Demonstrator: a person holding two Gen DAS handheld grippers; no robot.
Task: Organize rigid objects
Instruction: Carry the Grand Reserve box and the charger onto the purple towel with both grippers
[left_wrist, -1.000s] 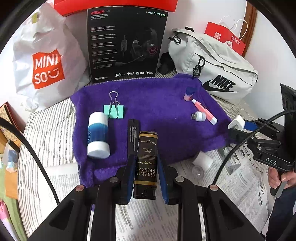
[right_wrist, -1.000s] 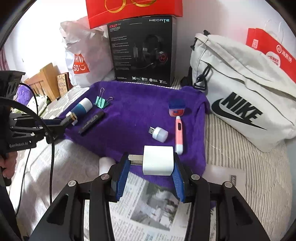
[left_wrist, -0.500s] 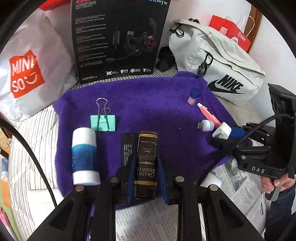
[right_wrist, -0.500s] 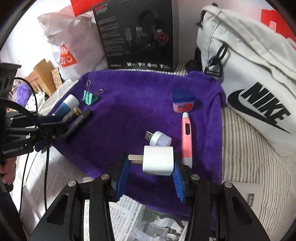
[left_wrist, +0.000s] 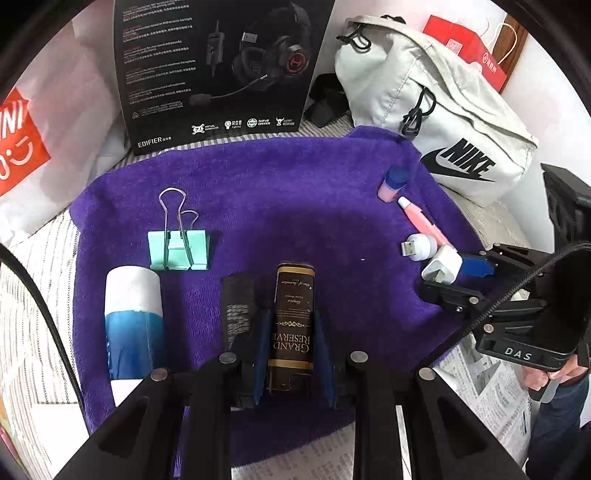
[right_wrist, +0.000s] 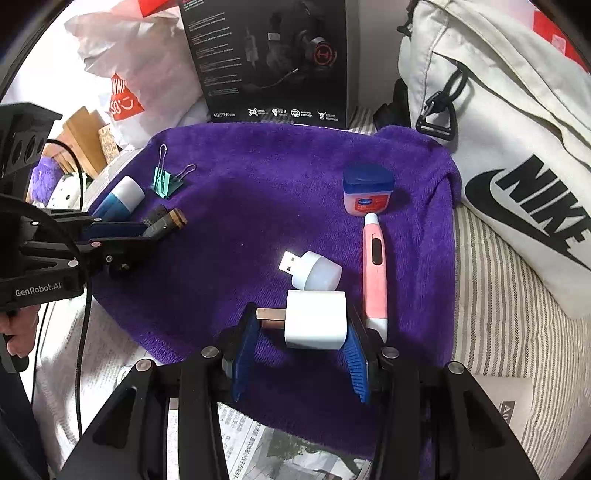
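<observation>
Purple towel (left_wrist: 295, 192): sorting ground and landmark for all items. Left tool (left_wrist: 291, 332): clenched on a dark lighter (left_wrist: 291, 325), held low over the towel's near edge, just beside a black stick (left_wrist: 238, 306). Right tool (right_wrist: 301, 343): clenched on a white charger plug (right_wrist: 316, 319), held over the towel's near right part, just beside a small USB lamp (right_wrist: 314, 273) and a pink pen (right_wrist: 375, 273). Advice, as judgement: lower each piece until it rests on the towel, parallel to its neighbour and not touching it; open the jaws only then; lift straight back so the pads drag nothing along.
</observation>
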